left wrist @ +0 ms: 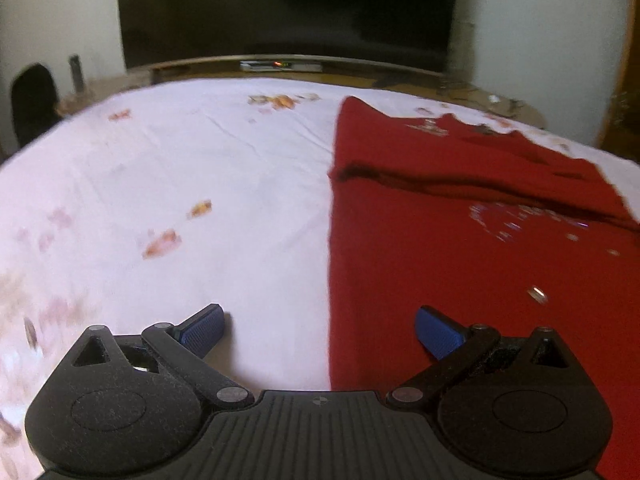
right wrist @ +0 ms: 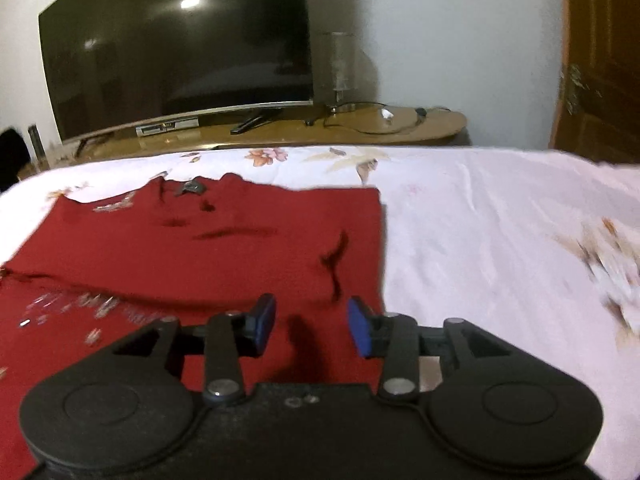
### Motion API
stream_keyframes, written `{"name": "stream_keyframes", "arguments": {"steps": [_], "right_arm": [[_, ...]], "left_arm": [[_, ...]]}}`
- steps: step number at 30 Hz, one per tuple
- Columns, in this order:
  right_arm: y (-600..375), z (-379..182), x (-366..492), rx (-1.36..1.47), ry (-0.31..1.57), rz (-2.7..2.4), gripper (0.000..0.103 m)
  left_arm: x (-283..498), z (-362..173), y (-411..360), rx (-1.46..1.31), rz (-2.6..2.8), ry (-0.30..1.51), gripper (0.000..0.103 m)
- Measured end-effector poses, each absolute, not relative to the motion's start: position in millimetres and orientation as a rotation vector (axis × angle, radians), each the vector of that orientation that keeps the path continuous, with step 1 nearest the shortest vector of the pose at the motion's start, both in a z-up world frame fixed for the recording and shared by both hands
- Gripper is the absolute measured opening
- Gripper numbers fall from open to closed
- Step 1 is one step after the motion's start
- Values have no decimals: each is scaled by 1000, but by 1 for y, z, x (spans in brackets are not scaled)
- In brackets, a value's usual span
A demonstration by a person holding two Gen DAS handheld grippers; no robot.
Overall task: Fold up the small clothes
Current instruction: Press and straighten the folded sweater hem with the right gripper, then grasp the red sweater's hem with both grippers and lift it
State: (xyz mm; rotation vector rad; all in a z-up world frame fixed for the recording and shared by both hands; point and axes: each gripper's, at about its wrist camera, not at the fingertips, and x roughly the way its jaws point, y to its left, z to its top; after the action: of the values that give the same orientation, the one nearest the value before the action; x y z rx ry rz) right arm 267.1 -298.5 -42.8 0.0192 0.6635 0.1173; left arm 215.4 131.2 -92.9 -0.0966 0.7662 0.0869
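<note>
A red shirt (left wrist: 460,240) with silver print lies flat on the white floral bedsheet (left wrist: 200,180), its sides folded in. My left gripper (left wrist: 320,330) is wide open and empty, straddling the shirt's left edge near the hem. The shirt also shows in the right wrist view (right wrist: 220,248), with its collar at the far end. My right gripper (right wrist: 312,326) is open and empty, low over the shirt's near right part, just inside its right edge.
A large dark TV (right wrist: 176,48) stands on a wooden stand (right wrist: 400,128) beyond the bed, with a set-top box (right wrist: 168,126), cables and a glass vase (right wrist: 336,68). A wooden door (right wrist: 600,60) is at far right. Bare sheet (right wrist: 500,240) lies right of the shirt.
</note>
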Motion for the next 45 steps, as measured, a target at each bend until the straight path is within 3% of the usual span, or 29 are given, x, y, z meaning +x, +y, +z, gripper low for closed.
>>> {"name": "stream_keyframes", "arguments": {"steps": [4, 15, 18, 26, 29, 31, 33, 41, 45], "right_arm": [[-325, -43, 212, 160, 733, 98, 40], [-369, -58, 73, 586, 856, 38, 41], [-366, -63, 48, 672, 876, 96, 41], [-361, -88, 13, 937, 833, 167, 40], [-359, -92, 24, 984, 839, 191, 36], [-351, -92, 33, 942, 869, 206, 16], [-343, -88, 40, 859, 894, 186, 6], [-337, -33, 22, 700, 730, 246, 5], [-343, -49, 13, 651, 770, 221, 5]], "left_arm": [[178, -90, 142, -162, -19, 770, 85], [91, -108, 179, -582, -332, 811, 73], [79, -124, 180, -734, -410, 836, 63], [87, -140, 182, -868, -469, 831, 59], [98, -142, 176, -833, -461, 849, 43], [103, -147, 172, -821, -433, 873, 17], [107, -149, 170, -802, -399, 889, 4], [77, -130, 186, -839, -399, 745, 3], [69, -155, 193, -835, -312, 800, 3]]}}
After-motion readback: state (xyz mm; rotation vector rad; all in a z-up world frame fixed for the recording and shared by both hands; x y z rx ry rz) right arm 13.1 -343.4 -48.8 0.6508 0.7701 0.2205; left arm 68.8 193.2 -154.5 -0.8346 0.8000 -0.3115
